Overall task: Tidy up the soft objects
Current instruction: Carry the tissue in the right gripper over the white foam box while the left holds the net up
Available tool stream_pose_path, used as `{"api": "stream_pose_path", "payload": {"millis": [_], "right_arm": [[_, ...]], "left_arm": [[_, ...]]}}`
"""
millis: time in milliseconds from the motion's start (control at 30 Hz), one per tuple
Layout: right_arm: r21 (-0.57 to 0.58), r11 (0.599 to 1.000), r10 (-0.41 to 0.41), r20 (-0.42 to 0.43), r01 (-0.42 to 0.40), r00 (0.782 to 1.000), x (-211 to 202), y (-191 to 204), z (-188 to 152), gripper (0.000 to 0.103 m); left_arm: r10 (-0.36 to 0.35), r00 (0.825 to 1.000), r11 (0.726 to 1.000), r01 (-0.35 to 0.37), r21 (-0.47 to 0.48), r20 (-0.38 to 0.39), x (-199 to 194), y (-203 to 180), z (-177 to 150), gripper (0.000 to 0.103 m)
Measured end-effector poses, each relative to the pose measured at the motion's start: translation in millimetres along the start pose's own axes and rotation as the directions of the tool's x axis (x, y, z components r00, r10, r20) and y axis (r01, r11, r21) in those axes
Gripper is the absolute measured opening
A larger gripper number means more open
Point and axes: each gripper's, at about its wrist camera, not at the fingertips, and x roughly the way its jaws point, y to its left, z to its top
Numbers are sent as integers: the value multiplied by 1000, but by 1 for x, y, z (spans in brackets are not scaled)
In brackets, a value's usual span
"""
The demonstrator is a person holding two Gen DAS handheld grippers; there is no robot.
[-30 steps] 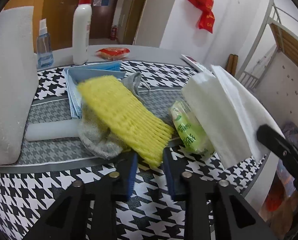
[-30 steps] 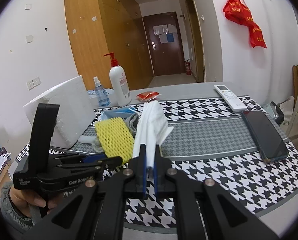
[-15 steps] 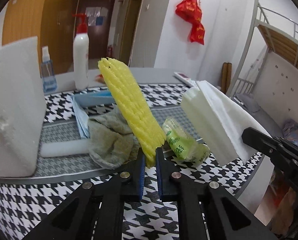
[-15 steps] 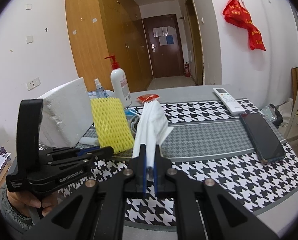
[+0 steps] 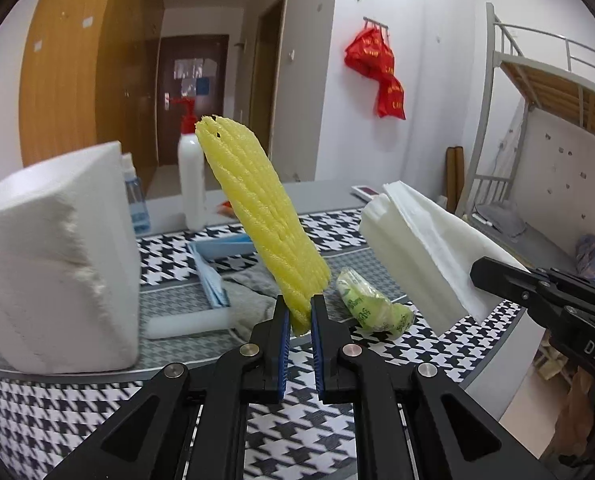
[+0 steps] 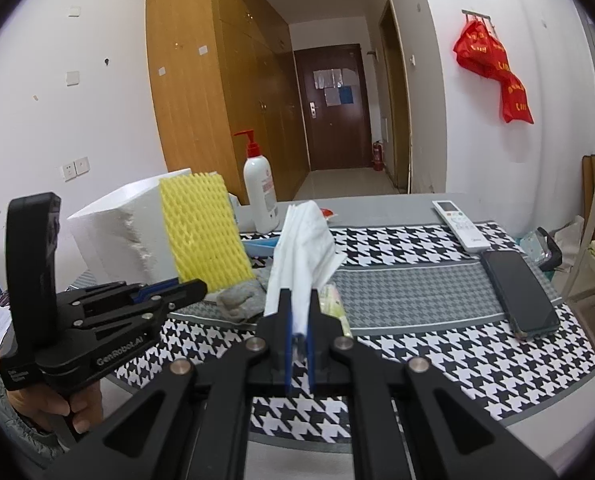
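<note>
Left gripper clamped on yellow foam net raised above the tabletop, right gripper pinching white tissue stack to its right, grey cloth lying beneath.

White walls, wooden wardrobe, dark door.

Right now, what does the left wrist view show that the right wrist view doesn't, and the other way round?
Only the left wrist view shows the bunk bed and the clear spray bottle.

Only the right wrist view shows the remote control, the phone and the person's hand.

Both show the left gripper clamping the yellow foam net, the right gripper clamping the white tissue, the white foam block and the pump bottle.
</note>
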Motion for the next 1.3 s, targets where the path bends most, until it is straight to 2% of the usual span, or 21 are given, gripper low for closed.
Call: {"api": "stream_pose_path", "payload": {"millis": [700,1133,1300], "right_arm": [[-38,999,15,34,-13,999,-14,32,0,8],[-80,992,103,65,-98,993,-9,56,26,8],[-90,989,122,78,-115,989,-8,67,37,8]], "left_arm": [[118,987,992,-122,31,111,-59,17,-9,11],[186,975,982,-187,-4,118,-85,46,4,11],[215,965,977,-214,-19,148,-102,60,10,11]]}}
